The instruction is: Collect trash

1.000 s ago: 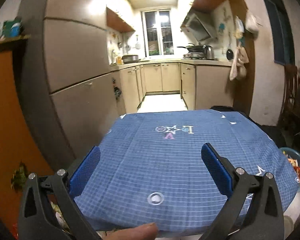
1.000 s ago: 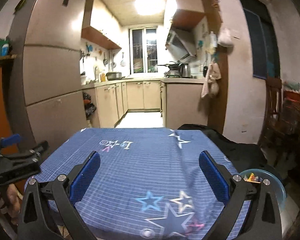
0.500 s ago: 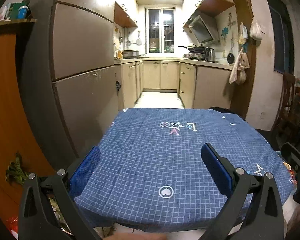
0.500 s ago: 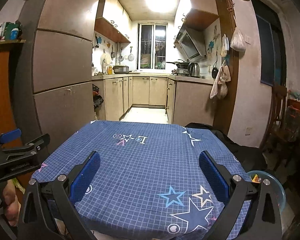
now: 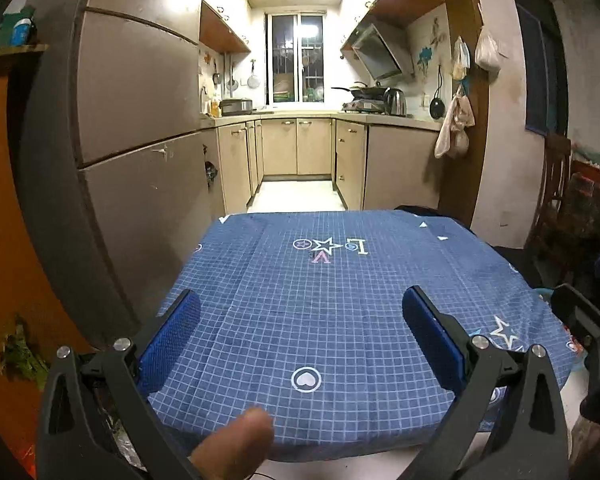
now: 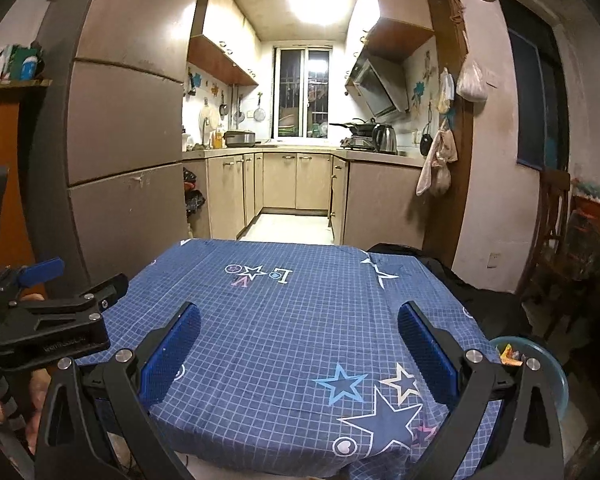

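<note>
Left wrist view: the left gripper [image 5: 300, 332] has its fingers spread wide with nothing between them, over a table [image 5: 340, 300] under a blue checked cloth. The right gripper [image 6: 300, 334] is likewise wide apart and bare. Just beyond the table's right edge, a bowl [image 6: 556, 380] holds colourful scraps [image 6: 510, 354]. Kitchen cabinets [image 5: 296, 146] stand behind.

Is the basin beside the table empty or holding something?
Holding something. In the right wrist view, colourful scraps show inside the basin, low beside the table. How full it is cannot be told.
</note>
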A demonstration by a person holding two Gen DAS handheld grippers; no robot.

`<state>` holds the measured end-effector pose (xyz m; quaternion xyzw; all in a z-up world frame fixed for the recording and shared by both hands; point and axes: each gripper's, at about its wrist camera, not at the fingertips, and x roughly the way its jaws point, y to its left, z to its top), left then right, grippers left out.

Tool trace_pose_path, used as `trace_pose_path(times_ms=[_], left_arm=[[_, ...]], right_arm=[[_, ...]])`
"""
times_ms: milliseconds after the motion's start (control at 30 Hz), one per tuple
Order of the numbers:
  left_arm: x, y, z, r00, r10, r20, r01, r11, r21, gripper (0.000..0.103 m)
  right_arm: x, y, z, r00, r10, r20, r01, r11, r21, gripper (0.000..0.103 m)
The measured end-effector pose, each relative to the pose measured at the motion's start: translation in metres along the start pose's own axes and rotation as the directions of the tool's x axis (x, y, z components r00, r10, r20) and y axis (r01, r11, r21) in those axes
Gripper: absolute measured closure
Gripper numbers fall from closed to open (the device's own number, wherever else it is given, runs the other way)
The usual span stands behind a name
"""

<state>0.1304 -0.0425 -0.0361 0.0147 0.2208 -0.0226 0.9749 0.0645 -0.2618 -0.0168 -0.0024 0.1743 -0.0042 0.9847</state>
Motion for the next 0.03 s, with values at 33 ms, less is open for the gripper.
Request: trace_pose_path(times_ms=[33], left_arm=[[-0.0004,-0.0014,-0.0005,1.000,0.003,0.000,-0.003,1.000,0.004,0.006]], right_arm=[[-0.0020,0.0000,-0.0008,1.000,-0.002,0.001,0.002,1.000,-0.004,0.005]])
